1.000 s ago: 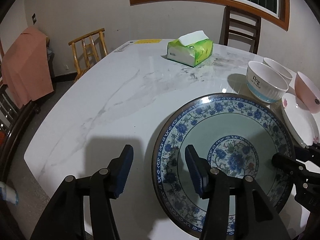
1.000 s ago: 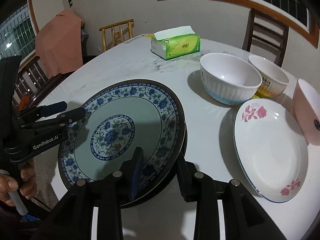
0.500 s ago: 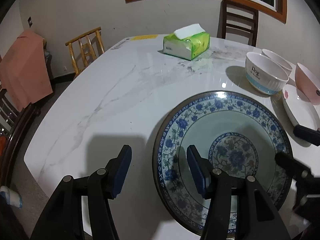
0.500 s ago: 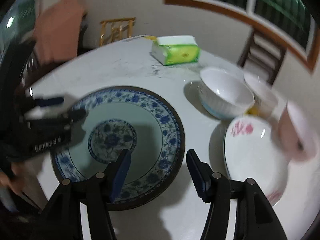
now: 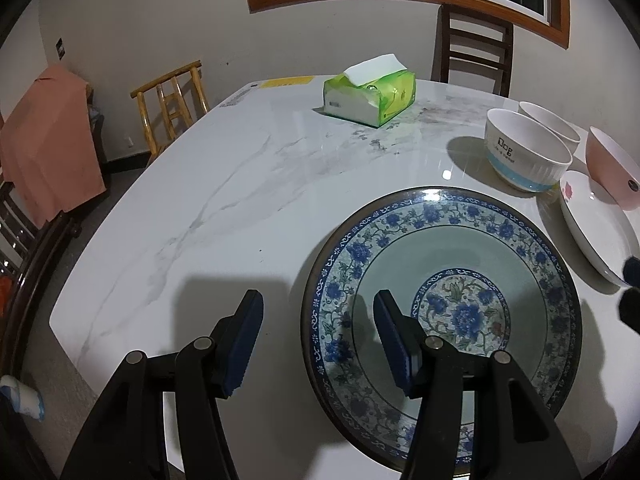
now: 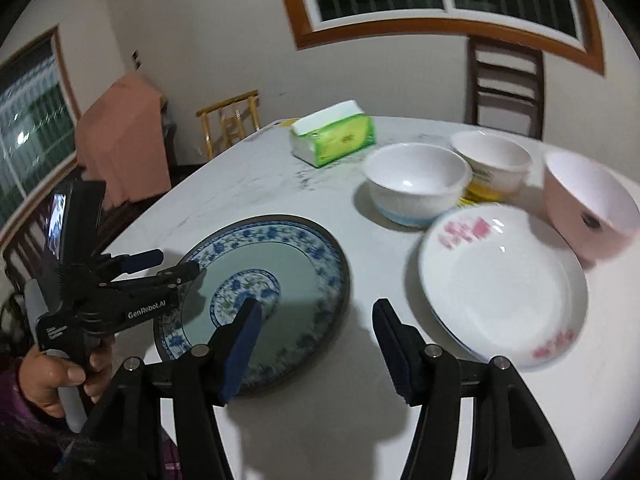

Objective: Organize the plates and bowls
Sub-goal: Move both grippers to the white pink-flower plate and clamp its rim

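only right wrist view shows left gripper (image 6: 170, 266) whole; both grippers wide, empty.

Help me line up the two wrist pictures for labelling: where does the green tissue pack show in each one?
Left wrist view: the green tissue pack sits upper centre, at the table's far side, left of the bowls.
Right wrist view: it sits above centre, just left of the white bowl with the blue base.
Shared landmark: the blue floral plate, nearer the camera than the pack in both.
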Tool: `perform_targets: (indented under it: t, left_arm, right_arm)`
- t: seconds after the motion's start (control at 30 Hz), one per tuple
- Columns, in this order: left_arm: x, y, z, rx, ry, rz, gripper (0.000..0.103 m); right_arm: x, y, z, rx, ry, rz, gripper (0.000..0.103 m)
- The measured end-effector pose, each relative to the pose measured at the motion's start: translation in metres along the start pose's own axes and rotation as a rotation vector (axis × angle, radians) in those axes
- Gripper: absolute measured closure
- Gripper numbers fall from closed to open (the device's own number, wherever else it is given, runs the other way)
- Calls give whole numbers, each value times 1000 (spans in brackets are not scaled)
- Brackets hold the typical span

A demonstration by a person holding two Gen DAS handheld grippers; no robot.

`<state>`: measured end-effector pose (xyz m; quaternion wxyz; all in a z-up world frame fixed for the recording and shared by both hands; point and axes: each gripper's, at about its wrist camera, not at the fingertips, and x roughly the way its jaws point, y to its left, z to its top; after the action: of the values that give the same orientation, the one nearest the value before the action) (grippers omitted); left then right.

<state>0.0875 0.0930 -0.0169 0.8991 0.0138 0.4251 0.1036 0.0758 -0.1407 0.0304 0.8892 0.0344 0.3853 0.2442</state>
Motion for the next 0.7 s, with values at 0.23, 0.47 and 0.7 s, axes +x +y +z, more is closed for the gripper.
perform_targets:
  t: [0.23,0.47,0.7]
  left_arm:
    - [-19,-18,1,43,-44,-8,42]
    - [-50,-55,5,92,-84,-128,37]
    - [-63,-112,19,138,-54,-309,34]
  right_arm:
    - [-38,-53,-25,100,-52,-101,44]
    - [-63,-124,-40,300,-93,-162,44]
    - [-74,-155,-37,362,-113,-143,44]
